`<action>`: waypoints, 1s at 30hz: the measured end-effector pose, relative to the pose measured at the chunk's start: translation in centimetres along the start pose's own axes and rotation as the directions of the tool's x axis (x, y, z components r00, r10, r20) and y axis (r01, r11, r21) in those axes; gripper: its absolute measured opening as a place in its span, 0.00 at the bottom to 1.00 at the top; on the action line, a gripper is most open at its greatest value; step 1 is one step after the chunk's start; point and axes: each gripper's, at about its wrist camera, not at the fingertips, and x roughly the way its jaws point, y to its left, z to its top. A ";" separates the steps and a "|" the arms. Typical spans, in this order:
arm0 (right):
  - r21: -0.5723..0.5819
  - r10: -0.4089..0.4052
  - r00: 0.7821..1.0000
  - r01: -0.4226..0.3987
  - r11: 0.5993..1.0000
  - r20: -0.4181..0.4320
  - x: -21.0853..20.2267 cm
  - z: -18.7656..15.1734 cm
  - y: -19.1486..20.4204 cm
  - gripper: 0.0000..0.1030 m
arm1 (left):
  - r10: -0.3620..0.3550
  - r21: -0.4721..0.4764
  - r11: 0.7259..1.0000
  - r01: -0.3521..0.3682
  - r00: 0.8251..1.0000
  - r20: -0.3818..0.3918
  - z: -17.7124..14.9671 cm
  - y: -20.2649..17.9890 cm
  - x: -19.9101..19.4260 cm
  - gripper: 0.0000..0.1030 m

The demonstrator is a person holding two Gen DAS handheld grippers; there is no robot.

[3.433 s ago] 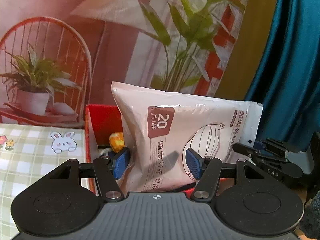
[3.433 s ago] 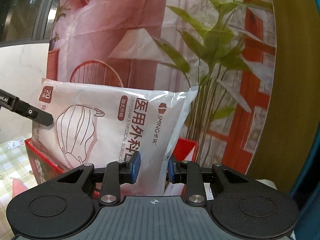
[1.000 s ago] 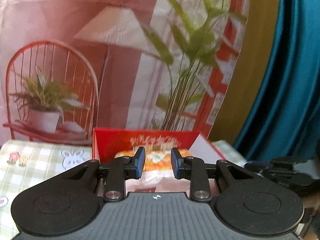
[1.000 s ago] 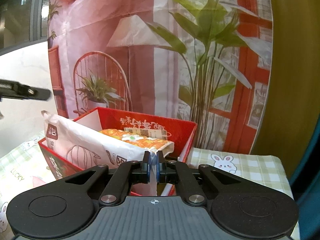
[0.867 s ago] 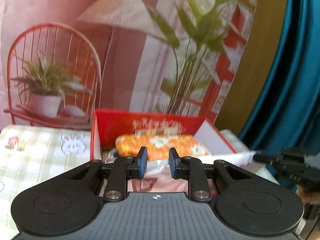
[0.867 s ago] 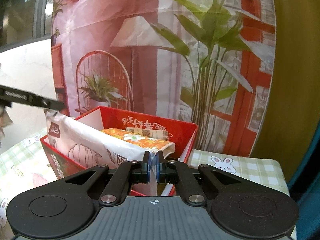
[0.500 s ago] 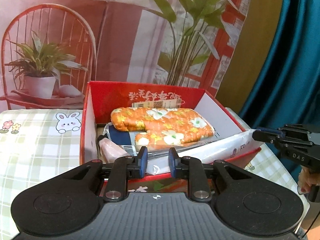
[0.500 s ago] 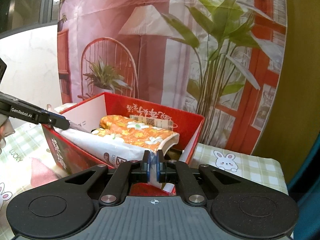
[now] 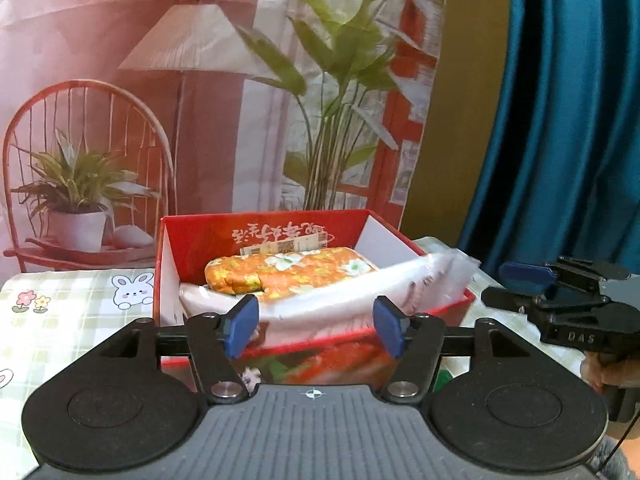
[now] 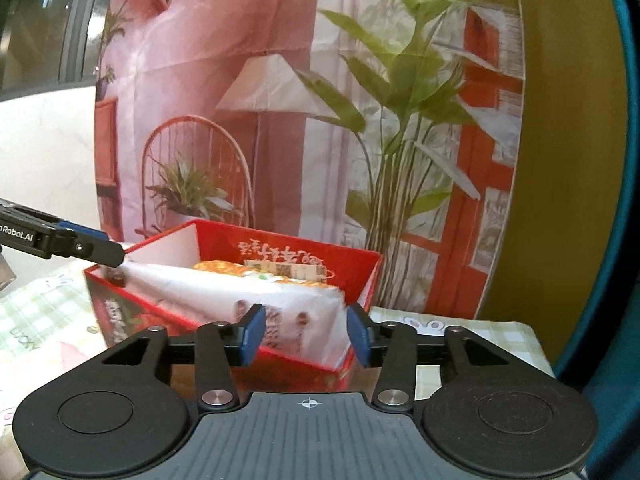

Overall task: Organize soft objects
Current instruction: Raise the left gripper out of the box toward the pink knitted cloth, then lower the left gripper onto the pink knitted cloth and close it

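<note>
A red box stands on the checked tablecloth. A white pack of medical masks lies across the box's near side, its right end over the rim. An orange floral pouch lies behind it in the box. My left gripper is open and empty, just in front of the box. My right gripper is open, with the mask pack's corner loose between its fingers. The box also shows in the right wrist view.
The checked tablecloth with bunny prints spreads left of the box. A printed backdrop hangs close behind the box. A blue curtain hangs at the right. The right gripper's body is beside the box's right end.
Both grippers have opened and let go of the mask pack, which has settled onto the box. Earlier they held it upright above the box and lowered it.
</note>
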 end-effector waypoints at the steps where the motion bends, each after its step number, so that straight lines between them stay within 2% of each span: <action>1: 0.006 0.003 1.000 -0.003 1.000 0.001 -0.4 -0.4 0.3 0.49 | 0.005 0.003 1.000 -0.005 1.000 0.002 -0.4 -0.2 -0.4 0.70; 3: 0.023 0.006 1.000 -0.005 1.000 -0.008 -1.0 -1.5 0.9 0.61 | 0.024 0.007 1.000 -0.024 1.000 0.004 -1.4 -0.5 -0.9 0.80; 6: 0.064 0.005 0.999 -0.003 0.998 -0.043 -1.5 -3.9 1.9 0.70 | 0.055 0.010 0.998 -0.055 0.999 0.002 -3.4 -0.6 -1.7 0.92; 7: 0.084 0.000 0.998 0.005 0.996 -0.064 -1.5 -4.8 2.3 0.72 | 0.067 0.008 0.998 -0.067 0.998 -0.008 -4.1 -0.5 -1.8 0.94; 11: 0.148 -0.047 0.991 0.066 0.987 -0.127 -1.1 -8.0 3.8 0.97 | 0.118 -0.017 0.993 -0.120 0.990 -0.082 -6.9 0.2 -1.4 0.98; 12: 0.161 -0.045 0.989 0.067 0.985 -0.139 -1.0 -8.6 4.2 0.99 | 0.134 -0.025 0.990 -0.137 0.985 -0.104 -7.6 0.5 -1.1 1.00; 18: 0.140 -0.029 0.982 0.057 0.989 -0.189 0.3 -10.5 5.8 1.00 | 0.173 -0.068 0.980 -0.188 0.968 -0.184 -10.0 2.1 0.9 1.00; 23: 0.146 -0.044 0.974 0.078 0.986 -0.221 1.6 -11.1 5.8 1.00 | 0.210 -0.056 0.972 -0.227 0.953 -0.219 -11.2 3.0 2.4 1.00; 30: 0.150 -0.055 0.958 0.101 0.983 -0.282 2.9 -11.5 5.7 1.00 | 0.205 -0.102 0.966 -0.237 0.945 -0.253 -13.1 4.4 3.8 1.00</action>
